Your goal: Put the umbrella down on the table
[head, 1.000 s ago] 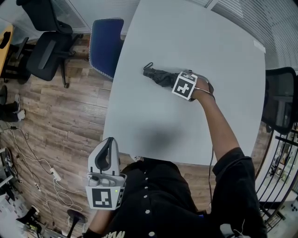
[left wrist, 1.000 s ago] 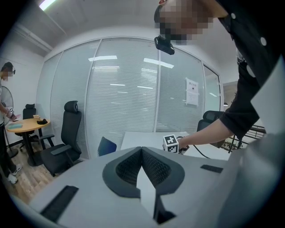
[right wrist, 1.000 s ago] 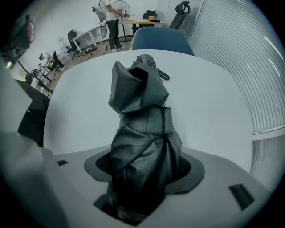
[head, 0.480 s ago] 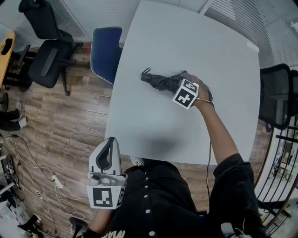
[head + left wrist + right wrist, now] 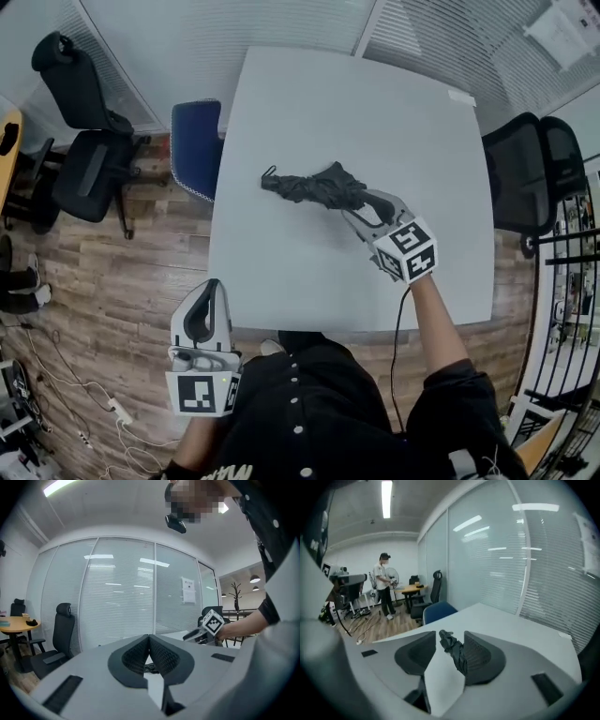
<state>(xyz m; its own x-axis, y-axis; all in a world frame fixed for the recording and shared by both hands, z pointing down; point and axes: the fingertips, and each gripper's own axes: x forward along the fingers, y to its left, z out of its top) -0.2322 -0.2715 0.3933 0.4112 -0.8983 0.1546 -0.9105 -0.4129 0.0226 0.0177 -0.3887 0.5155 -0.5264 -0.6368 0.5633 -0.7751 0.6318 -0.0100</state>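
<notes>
The folded black umbrella (image 5: 314, 187) lies flat on the white table (image 5: 375, 103), its strap end toward the left edge. My right gripper (image 5: 367, 210) hovers above the umbrella's right end and nothing is in its grip. Its jaws stand apart and are closing. In the right gripper view the umbrella (image 5: 457, 654) shows through the gap of the right gripper (image 5: 450, 637), down on the tabletop. My left gripper (image 5: 214, 287) is held off the table's near left corner, jaws together and empty. In the left gripper view the left gripper (image 5: 149, 637) has its tips touching.
A blue chair (image 5: 194, 145) stands at the table's left side. Black office chairs stand further left (image 5: 84, 169) and at the right (image 5: 525, 173). Cables lie on the wooden floor (image 5: 103, 281). A person (image 5: 384, 585) stands far off by a round table.
My right gripper has let go of the umbrella, risen and drawn back toward me. The umbrella stays lying on the table. The left gripper has barely shifted.
</notes>
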